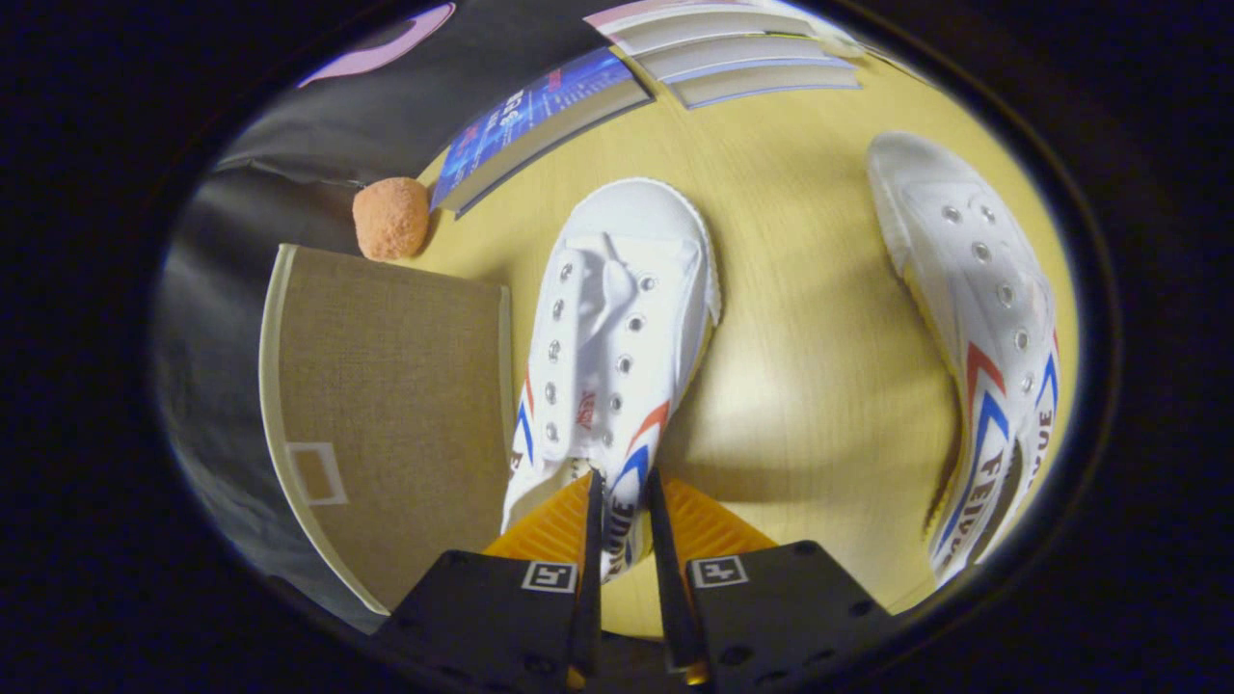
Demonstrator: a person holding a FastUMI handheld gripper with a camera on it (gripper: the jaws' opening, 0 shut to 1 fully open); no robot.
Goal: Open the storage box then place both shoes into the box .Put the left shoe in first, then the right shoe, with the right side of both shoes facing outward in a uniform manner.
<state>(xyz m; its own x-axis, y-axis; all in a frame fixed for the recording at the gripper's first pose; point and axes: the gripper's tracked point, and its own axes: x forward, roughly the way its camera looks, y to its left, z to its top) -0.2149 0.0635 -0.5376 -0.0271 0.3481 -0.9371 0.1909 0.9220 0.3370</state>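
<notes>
A: We log the gripper [622, 501] first. Its fingers [590, 540] are drawn narrow and pinch the heel wall of the near shoe [617, 328], one finger on each side of the fabric. We count that as a firm hold.

B: Agreed. That shoe points away from the fingers, toe toward the books [742, 53]. It is white, with red and blue stripes on its side and no laces in the eyelets. Whether it is lifted off the table [819, 386] or resting on it, we cannot tell.

A: The second shoe [974, 328] lies well apart to the right, on the table, tilted so that its striped side faces us.

B: We note the storage box [386, 405] just left of the held shoe, nearly touching it. We see a flat tan fabric top with a pale rim and a small label frame. It looks closed.

A: Beyond the box sits an orange ball [390, 219], beside a blue book [540, 120] that lies on the table.
</notes>
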